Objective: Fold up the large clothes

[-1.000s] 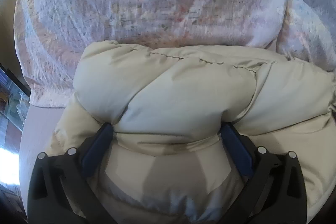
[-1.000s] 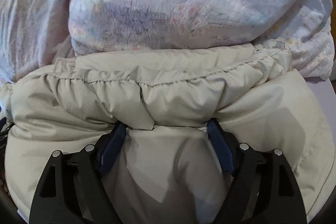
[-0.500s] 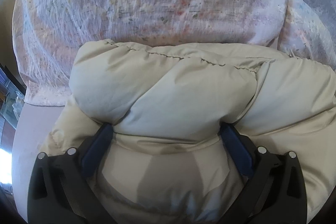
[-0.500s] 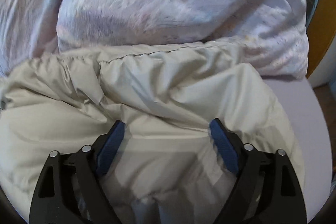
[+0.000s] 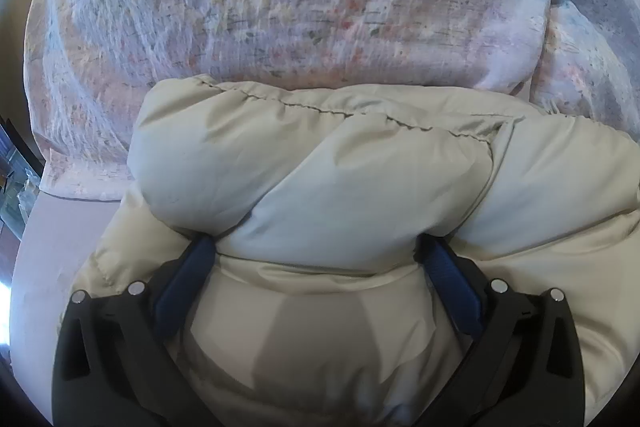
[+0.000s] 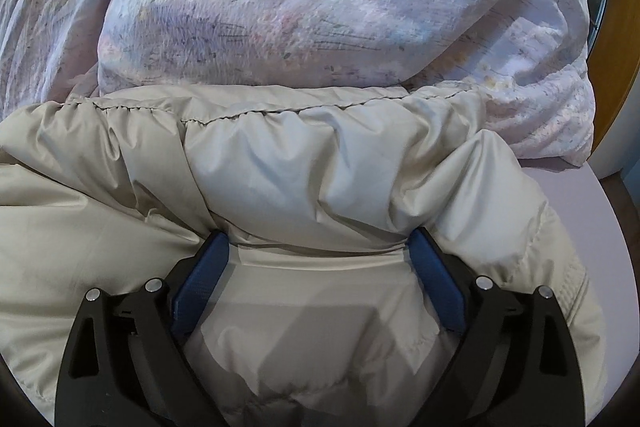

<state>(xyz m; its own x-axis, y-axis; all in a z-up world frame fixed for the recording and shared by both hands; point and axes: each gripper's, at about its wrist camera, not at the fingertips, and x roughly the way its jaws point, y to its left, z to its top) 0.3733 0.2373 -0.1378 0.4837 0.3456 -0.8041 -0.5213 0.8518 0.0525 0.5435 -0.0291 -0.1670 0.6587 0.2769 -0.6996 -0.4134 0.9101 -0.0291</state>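
A puffy beige jacket [image 5: 320, 167] lies on a bed, with a thick fold doubled over its lower layer. My left gripper [image 5: 314, 247] stands wide, shut on that fold; the blue pads [image 5: 188, 279] dig into the padding, which bulges out past the tips. In the right wrist view the same jacket [image 6: 300, 167] shows a gathered, stitched hem along its far edge. My right gripper [image 6: 318, 239] is opening. Jacket fabric lies between its blue pads [image 6: 436, 287], and a fold drapes over the tips without looking squeezed.
A bunched floral duvet [image 5: 280, 7] rises just behind the jacket, also filling the top of the right wrist view as the duvet [image 6: 300, 7]. A pale lilac sheet [image 5: 52, 247] shows at the left and the sheet [image 6: 568, 195] at the right. Wooden furniture [image 6: 624, 27] stands beyond the bed's right edge.
My right gripper's jaws have spread wider and it has sunk, with the fold now resting on the jacket's lower layer. My left gripper dropped slightly, its grip unchanged.
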